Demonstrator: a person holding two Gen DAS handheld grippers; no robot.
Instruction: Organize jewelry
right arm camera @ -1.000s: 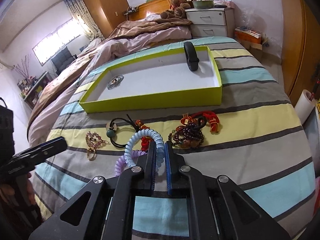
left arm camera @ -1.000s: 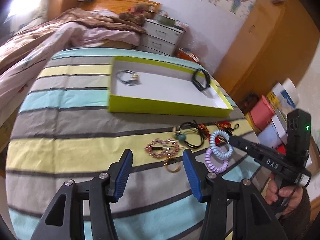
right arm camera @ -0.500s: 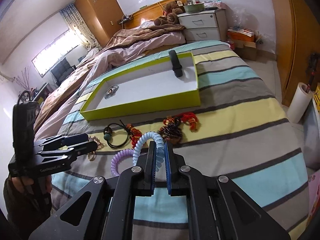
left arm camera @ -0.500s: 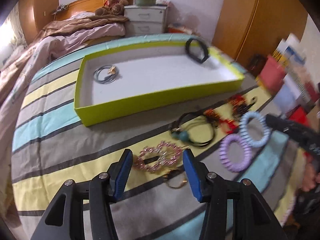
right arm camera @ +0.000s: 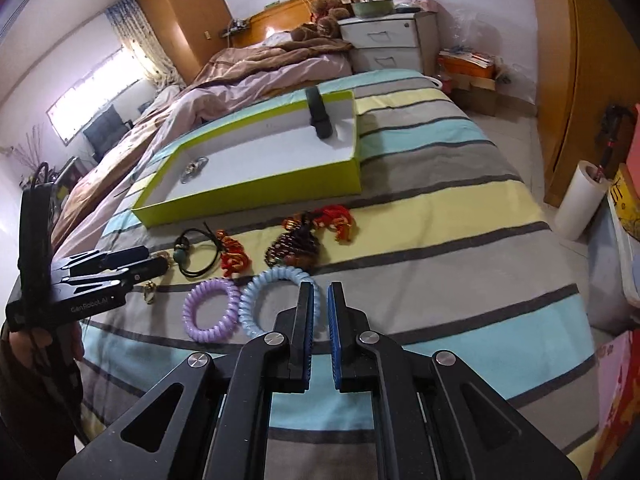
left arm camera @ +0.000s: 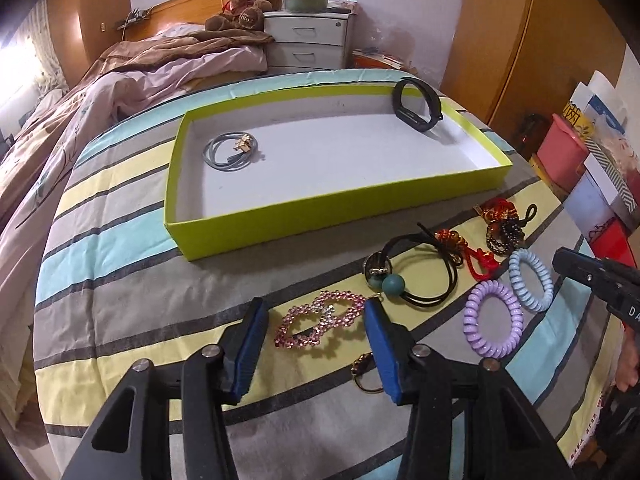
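A lime-green tray [left arm camera: 320, 216] [right arm camera: 256, 188] lies on the striped bed, holding a grey cord bracelet [left arm camera: 232, 146] and a black band [left arm camera: 418, 106] [right arm camera: 320, 118]. In front of it lie a pink rhinestone clip [left arm camera: 320, 324], a gold ring [left arm camera: 366, 376], a black cord with a teal bead [left arm camera: 416, 276], red knotted charms [left arm camera: 476, 258], dark beads [left arm camera: 504, 234], a purple coil tie [left arm camera: 494, 324] [right arm camera: 210, 310] and a blue coil tie [left arm camera: 532, 280] [right arm camera: 264, 294]. My left gripper [left arm camera: 316, 326] is open, its fingers either side of the pink clip. My right gripper [right arm camera: 320, 300] is nearly shut, empty, beside the blue coil tie.
A rumpled brown-pink duvet [left arm camera: 120, 80] covers the bed's far left. A white nightstand [left arm camera: 308, 42] and wooden wardrobes [left arm camera: 520, 40] stand behind. Boxes and bags [left arm camera: 592, 160] sit off the right bed edge, and a paper roll [right arm camera: 580, 200] stands on the floor.
My left gripper has swung round and come down over the pink clip. My right gripper has shifted right; the blue coil tie, earlier between its fingers, now lies flat on the bed.
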